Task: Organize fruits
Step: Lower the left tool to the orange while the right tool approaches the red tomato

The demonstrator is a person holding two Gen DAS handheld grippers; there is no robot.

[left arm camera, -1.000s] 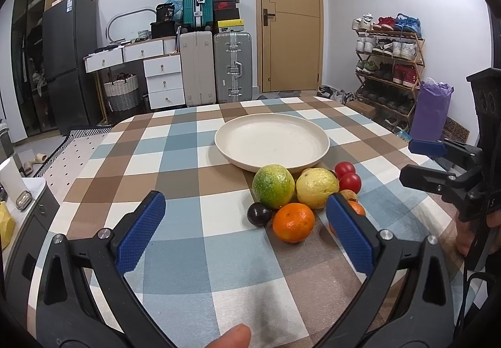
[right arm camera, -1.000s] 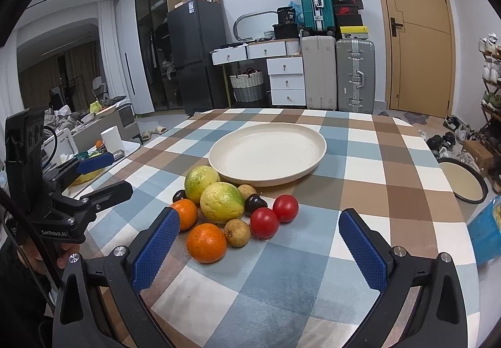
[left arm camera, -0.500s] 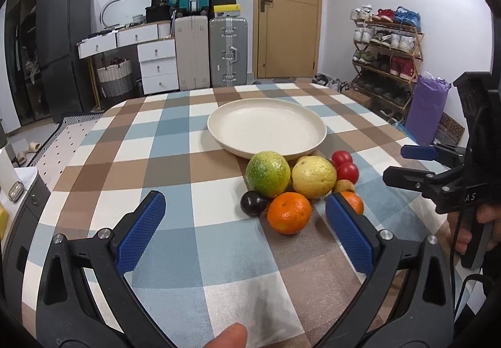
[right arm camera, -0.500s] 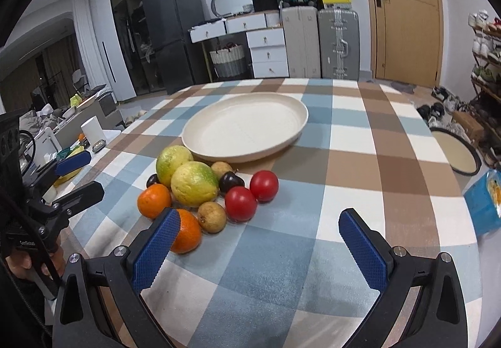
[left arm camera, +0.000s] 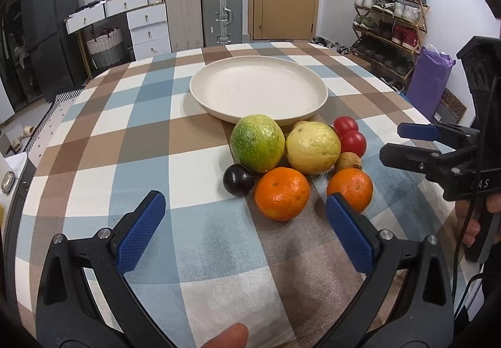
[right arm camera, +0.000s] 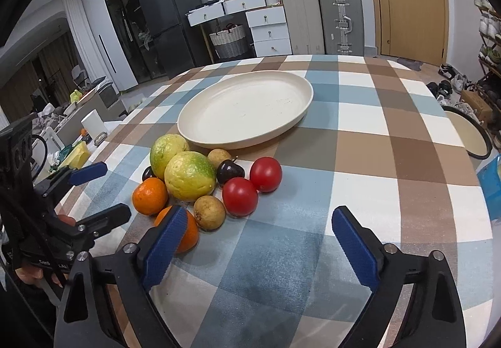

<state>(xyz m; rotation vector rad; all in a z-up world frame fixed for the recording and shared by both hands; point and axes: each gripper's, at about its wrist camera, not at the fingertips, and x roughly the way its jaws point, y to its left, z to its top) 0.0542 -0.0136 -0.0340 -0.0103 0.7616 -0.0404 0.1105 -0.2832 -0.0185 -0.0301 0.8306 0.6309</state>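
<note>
The left gripper (left arm camera: 244,222) has its jaws wide and empty over the checked cloth (left arm camera: 125,141); its ribbed blue pads (left arm camera: 141,229) frame bare fabric. Just ahead, toward its right jaw, the fruit sits in one tight cluster. The right gripper (right arm camera: 260,241) is equally wide and empty, with the cluster ahead of its left jaw, whose pad overlaps one orange.

Counted across both views: two oranges (left arm camera: 282,193) (left arm camera: 350,189), round and dimpled; two large citrus, one greener (left arm camera: 257,142), one yellower (left arm camera: 313,147), both with pebbly skin; two smooth glossy red tomatoes (right arm camera: 240,196) (right arm camera: 265,174); two dark plums (left arm camera: 238,179) (right arm camera: 229,170), shiny; two dull brown, rough-skinned round fruits (right arm camera: 209,212) (right arm camera: 219,157). Most touch their neighbours.

Beyond the cluster, just behind the citrus, lies one plate (left arm camera: 260,116), wide, shallow, matte cream, faintly speckled, holding nothing. No fruit is on it yet.
</note>
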